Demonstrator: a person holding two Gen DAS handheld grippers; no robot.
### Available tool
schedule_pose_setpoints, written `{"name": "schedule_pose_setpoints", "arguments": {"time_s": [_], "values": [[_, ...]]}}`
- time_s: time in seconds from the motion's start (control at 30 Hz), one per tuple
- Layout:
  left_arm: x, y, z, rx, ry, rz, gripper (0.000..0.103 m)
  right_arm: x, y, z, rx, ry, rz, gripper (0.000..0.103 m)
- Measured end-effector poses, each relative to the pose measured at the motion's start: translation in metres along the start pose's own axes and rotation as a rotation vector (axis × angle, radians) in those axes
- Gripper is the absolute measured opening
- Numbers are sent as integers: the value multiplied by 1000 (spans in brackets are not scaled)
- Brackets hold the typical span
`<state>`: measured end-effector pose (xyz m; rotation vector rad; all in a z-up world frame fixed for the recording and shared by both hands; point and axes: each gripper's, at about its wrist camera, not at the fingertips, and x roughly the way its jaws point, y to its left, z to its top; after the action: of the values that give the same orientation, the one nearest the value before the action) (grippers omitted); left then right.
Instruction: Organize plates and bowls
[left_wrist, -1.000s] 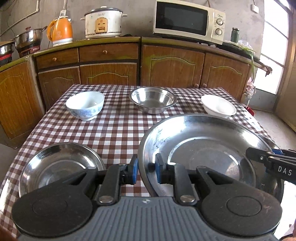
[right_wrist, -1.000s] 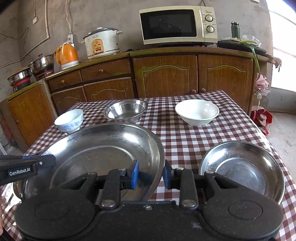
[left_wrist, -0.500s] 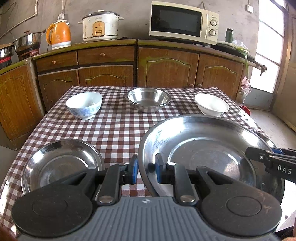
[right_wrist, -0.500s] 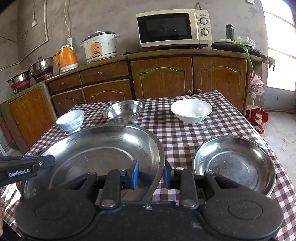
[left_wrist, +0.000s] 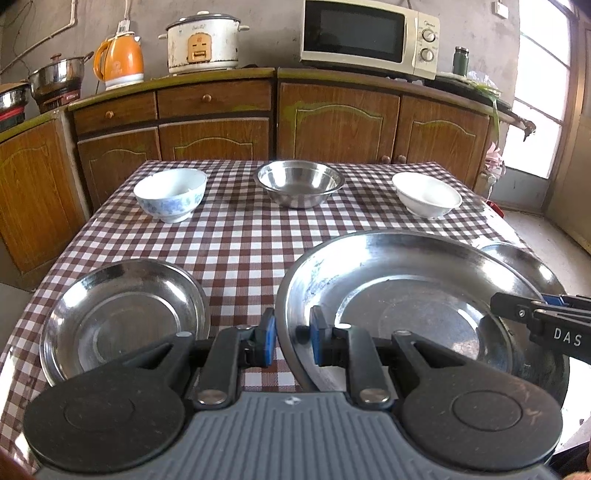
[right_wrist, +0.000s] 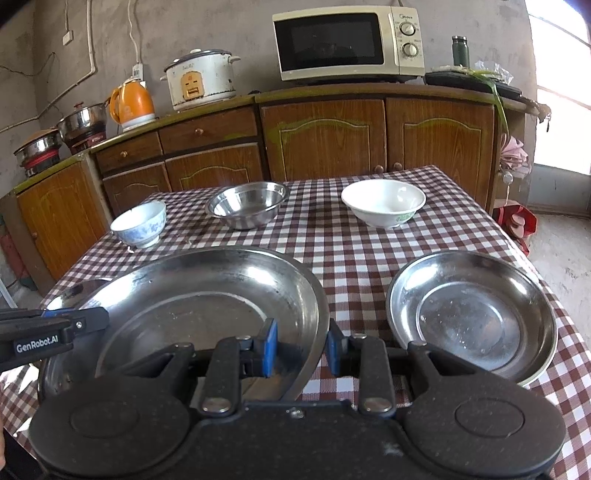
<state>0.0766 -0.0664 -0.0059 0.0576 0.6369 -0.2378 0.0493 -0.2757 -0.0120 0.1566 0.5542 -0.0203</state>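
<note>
A large steel plate (left_wrist: 406, 295) is held between both grippers just above the checked table. My left gripper (left_wrist: 291, 334) is shut on its left rim. My right gripper (right_wrist: 301, 345) is shut on the right rim of the large steel plate (right_wrist: 192, 295). Each gripper shows in the other's view: the right gripper (left_wrist: 496, 301) and the left gripper (right_wrist: 103, 319). One small steel plate (left_wrist: 122, 317) lies at the near left, and another small steel plate (right_wrist: 472, 317) at the near right. At the far side stand a blue-patterned bowl (left_wrist: 170, 194), a steel bowl (left_wrist: 300, 188) and a white bowl (left_wrist: 426, 194).
The checked tablecloth (left_wrist: 240, 236) shows bare between the plates and the bowls. Behind the table, wooden cabinets (left_wrist: 332, 122) carry a microwave (left_wrist: 369, 37), a rice cooker (left_wrist: 201, 40) and an orange kettle (left_wrist: 120, 61). Floor and a bright doorway (right_wrist: 557, 85) lie to the right.
Both views have shifted slightly, with the bowls and counter a little farther off and higher in frame. The large plate stays fixed between the two grippers, and both grips are the same.
</note>
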Motion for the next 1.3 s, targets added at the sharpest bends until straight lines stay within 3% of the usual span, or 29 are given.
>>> {"name": "schedule_pose_setpoints", "arguments": {"time_s": [0.8, 1.3], "values": [[46, 7, -20, -1, 43, 44, 20, 57, -2, -22, -1, 83, 3, 35], [65, 5, -25, -6, 84, 20, 21, 71, -8, -26, 6, 108, -27, 35]]}}
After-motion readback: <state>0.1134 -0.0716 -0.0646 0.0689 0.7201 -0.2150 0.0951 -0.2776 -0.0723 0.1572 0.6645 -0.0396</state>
